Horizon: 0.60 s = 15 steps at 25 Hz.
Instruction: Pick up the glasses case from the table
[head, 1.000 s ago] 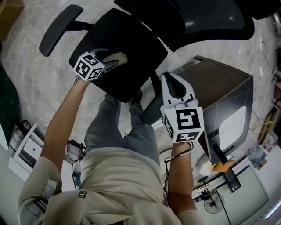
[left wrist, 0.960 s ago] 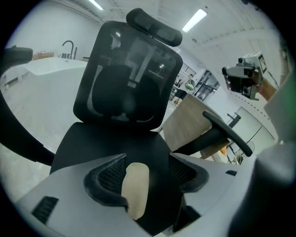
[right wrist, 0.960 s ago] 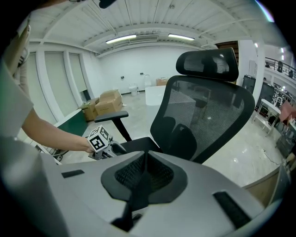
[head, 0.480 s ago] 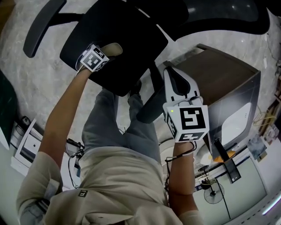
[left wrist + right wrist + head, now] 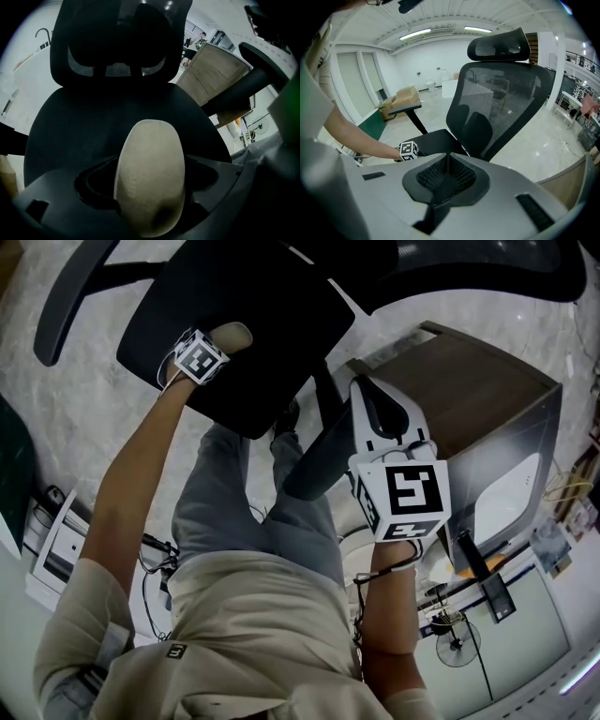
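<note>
a: what is the head view showing?
b: the left gripper (image 5: 221,345) is pointing steeply down at the black chair seat (image 5: 272,315). the beige glasses case (image 5: 233,333) is sticking out past its marker cube (image 5: 197,360). the right gripper (image 5: 364,395) is hanging well apart from it, over the gap between the seat and a brown cabinet (image 5: 469,399).
a: and the left gripper view?
b: the case is standing lengthwise between the jaws, its far end reaching toward the seat. the jaws have just been opening and are standing wide. dark gaps are showing on both sides of the case, so the pads are not pressing on it. i cannot tell whether the case is resting on the seat. the chair's backrest (image 5: 117,42) is rising behind it.
a: and the right gripper view?
b: its jaws are sitting together, the ribbed pads meeting in a line with nothing between them. beyond them the mesh backrest and the headrest (image 5: 499,47) are facing the camera. the left gripper's cube is showing low by the seat, at the end of the person's forearm (image 5: 356,136).
</note>
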{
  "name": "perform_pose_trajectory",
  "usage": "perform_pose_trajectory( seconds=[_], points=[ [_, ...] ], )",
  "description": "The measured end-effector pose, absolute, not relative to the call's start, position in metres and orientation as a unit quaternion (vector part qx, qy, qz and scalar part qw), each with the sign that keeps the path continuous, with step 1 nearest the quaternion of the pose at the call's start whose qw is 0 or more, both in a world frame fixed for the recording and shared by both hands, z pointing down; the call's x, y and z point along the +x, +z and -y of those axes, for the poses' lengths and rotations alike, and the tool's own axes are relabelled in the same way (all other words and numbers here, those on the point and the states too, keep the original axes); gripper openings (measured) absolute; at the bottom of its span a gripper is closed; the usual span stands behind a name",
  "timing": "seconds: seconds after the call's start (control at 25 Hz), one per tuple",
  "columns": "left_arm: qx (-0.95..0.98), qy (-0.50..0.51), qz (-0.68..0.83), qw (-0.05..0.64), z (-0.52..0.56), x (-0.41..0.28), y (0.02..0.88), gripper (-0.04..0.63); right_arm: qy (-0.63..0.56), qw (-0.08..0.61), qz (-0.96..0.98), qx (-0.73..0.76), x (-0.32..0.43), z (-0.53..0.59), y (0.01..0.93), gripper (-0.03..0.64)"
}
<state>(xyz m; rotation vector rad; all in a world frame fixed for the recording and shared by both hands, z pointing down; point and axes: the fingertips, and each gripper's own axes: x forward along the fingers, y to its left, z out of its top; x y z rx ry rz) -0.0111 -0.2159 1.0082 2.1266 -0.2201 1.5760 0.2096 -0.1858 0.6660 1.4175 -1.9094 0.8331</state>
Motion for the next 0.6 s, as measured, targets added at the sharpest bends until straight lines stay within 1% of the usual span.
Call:
perform_pose_trajectory(
  seconds=[0.32,0.6],
  points=[
    [0.794,0.523,0.117,0.286,0.228,-0.006,0.967,0.413,0.305,0.301,0.728,0.535,0.206,0.186,0.653,0.028],
    [0.827,0.461,0.158,0.282,0.240,-0.007,0.902,0.413,0.289,0.289,0.744,0.528,0.190,0.191,0.624,0.028]
  ],
)
